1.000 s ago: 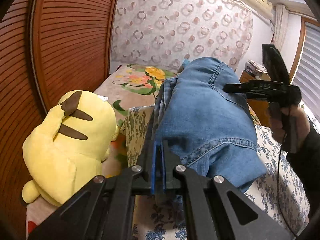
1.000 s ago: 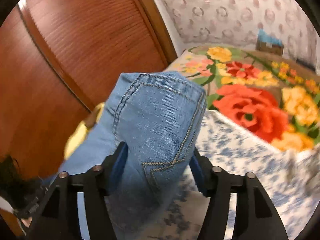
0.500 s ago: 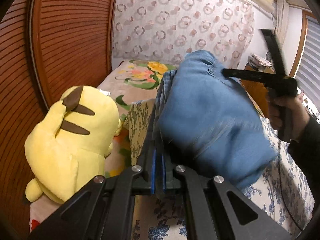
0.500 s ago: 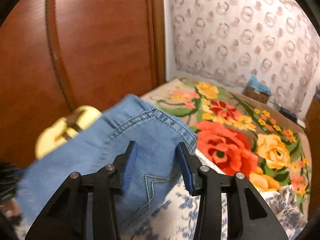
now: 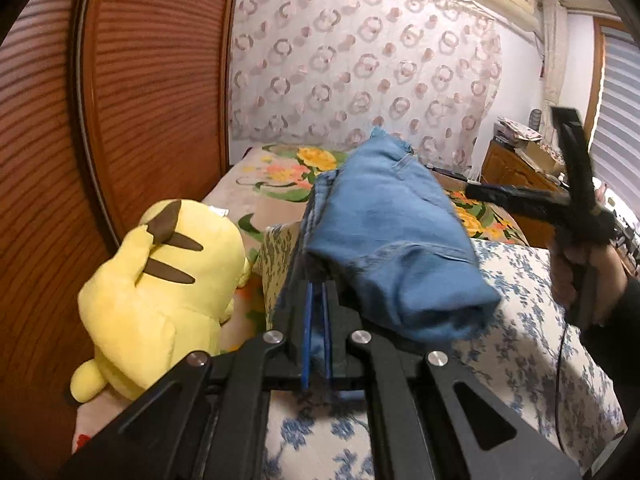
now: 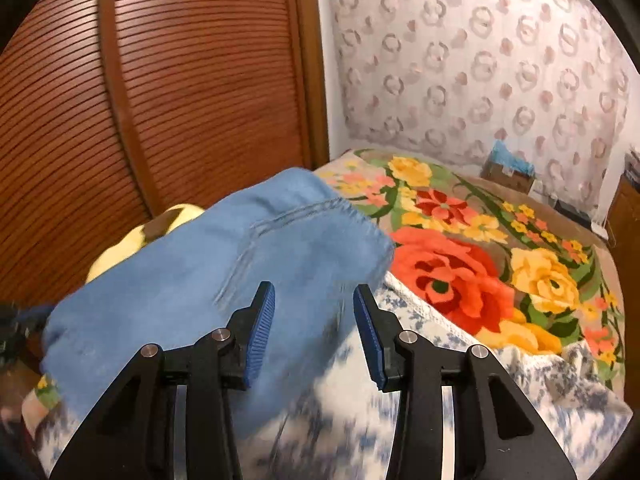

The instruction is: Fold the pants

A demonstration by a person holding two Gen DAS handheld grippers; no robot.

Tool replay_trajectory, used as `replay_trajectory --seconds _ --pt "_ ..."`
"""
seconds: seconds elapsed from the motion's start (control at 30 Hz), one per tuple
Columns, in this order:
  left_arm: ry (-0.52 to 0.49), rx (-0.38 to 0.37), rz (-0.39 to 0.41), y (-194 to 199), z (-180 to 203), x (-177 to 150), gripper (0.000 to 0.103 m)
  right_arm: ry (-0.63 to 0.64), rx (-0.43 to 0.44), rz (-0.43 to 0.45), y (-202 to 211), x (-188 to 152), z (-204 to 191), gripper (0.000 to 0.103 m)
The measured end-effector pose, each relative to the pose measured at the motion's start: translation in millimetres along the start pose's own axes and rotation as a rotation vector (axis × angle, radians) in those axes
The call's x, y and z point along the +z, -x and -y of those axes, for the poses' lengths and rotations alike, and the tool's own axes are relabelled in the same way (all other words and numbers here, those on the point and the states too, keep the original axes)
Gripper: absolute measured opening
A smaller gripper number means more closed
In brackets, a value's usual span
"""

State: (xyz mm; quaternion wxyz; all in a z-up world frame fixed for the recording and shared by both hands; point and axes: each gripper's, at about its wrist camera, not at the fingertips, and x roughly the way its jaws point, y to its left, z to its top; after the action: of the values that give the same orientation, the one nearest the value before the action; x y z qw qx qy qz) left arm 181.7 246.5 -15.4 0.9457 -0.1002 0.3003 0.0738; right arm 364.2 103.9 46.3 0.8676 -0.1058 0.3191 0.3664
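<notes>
**Jeans bundled, one side let go**

The pants (image 5: 384,240) sit as a thick folded bundle of blue denim on the white-and-blue flowered cover (image 5: 520,320) of the bed, just ahead of both grippers. The left gripper (image 5: 316,320) has its jaws drawn narrow, nearly together, with a strip of denim pinched between them; the bundle rises ahead and to the right of those jaws. The right gripper (image 6: 314,332) has its jaws apart and holds nothing: the denim lies ahead and to the left of them, reaching into the gap, though blur hides any contact. In the left view this gripper stands off to the right of the bundle, apart from it.

A yellow plush toy (image 5: 160,288) lies to the left of the left jaws, beside the wooden sliding door (image 5: 140,100).

By the look of it, the main folds are done. What seems left is to free the pinched edge and flatten the bulging top layer so the stack lies neat.
</notes>
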Motion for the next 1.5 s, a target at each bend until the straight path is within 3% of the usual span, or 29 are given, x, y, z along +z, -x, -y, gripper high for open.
replay_trajectory --seconds 0.33,0.6,0.73,1.27,1.5 --pt "-0.078 -0.047 0.022 43.9 53.0 -13.6 0.006 -0.076 -0.092 0.071 135.9 -80.5 -10.5 0.041" --pt "-0.167 -0.122 0.036 71.8 116.5 -32.5 0.024 -0.150 -0.239 0.146 234.9 -136.2 -8.6 0.062" --pt "-0.197 -0.128 0.047 84.7 145.1 -42.2 0.026 -0.170 -0.306 0.169 274.0 -162.1 -8.2 0.069" --pt "-0.232 -0.156 0.083 131.2 198.8 -51.6 0.028 -0.246 -0.410 0.256 350.6 -195.0 -9.4 0.080" --pt "-0.226 -0.153 0.115 153.8 207.0 -51.6 0.035 -0.246 -0.445 0.280 367.0 -194.4 -17.3 0.082"
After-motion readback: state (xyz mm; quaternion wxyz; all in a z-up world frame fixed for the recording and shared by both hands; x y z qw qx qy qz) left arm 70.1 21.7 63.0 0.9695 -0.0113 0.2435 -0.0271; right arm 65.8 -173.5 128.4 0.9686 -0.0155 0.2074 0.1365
